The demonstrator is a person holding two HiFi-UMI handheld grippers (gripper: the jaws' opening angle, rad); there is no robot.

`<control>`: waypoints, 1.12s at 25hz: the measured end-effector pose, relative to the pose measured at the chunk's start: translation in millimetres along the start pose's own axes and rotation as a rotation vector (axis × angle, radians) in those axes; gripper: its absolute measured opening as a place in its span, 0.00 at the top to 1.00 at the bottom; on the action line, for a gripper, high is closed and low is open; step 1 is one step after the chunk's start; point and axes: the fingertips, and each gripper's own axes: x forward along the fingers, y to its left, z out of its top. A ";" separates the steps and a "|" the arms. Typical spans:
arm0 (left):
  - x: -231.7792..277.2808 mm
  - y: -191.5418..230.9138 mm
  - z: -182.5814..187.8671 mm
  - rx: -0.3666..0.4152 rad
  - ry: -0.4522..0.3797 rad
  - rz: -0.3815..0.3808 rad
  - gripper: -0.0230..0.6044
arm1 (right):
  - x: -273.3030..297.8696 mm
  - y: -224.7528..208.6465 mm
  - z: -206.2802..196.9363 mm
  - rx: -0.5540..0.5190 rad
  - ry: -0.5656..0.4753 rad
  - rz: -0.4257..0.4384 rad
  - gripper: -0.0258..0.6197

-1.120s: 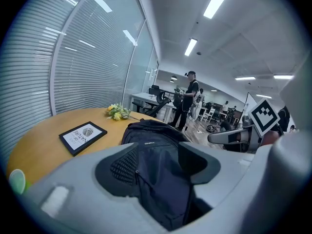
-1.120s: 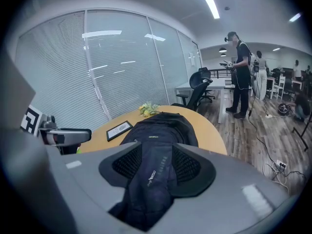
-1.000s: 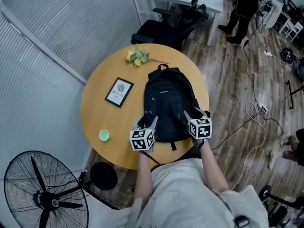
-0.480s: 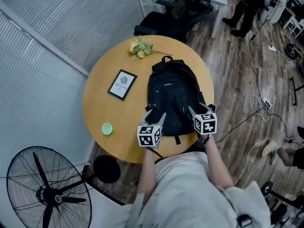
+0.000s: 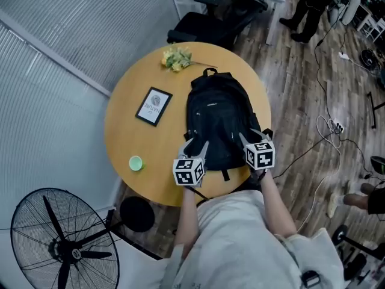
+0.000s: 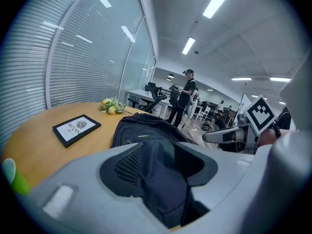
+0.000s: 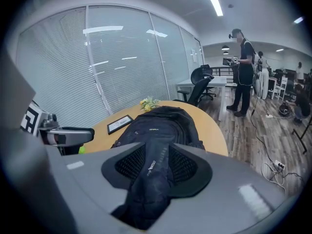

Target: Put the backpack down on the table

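A black backpack [image 5: 216,122] lies flat on the round wooden table [image 5: 132,125], its top handle at the far side. Both grippers sit at its near end. The left gripper [image 5: 197,146] has a dark shoulder strap [image 6: 156,179] running between its jaws, which are closing. In the left gripper view a gap still shows beside the strap. The right gripper [image 5: 252,138] has the other strap [image 7: 153,172] between its jaws, which are closing too, and mesh pad shows on either side of it. The backpack [image 7: 163,123] stretches away from both.
A framed picture [image 5: 153,106], yellow flowers [image 5: 175,58] and a small green cup [image 5: 135,163] share the table. A standing fan [image 5: 60,239] and a black stool [image 5: 137,214] stand near the table's left front. Office chairs [image 5: 210,23] are behind it, and a person [image 7: 241,72] stands beyond.
The head view has shifted slightly. Both grippers stay at the backpack's near end, and the backpack has not moved on the table.
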 end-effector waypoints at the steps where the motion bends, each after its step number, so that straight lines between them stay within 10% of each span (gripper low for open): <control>1: -0.3 0.3 0.3 0.002 -0.001 0.003 0.63 | -0.3 -1.0 -0.2 -0.001 0.000 -0.002 0.74; 28: -3.0 2.3 14.9 0.017 -0.044 0.040 0.95 | -10.2 -9.6 12.2 0.013 -0.054 -0.021 0.96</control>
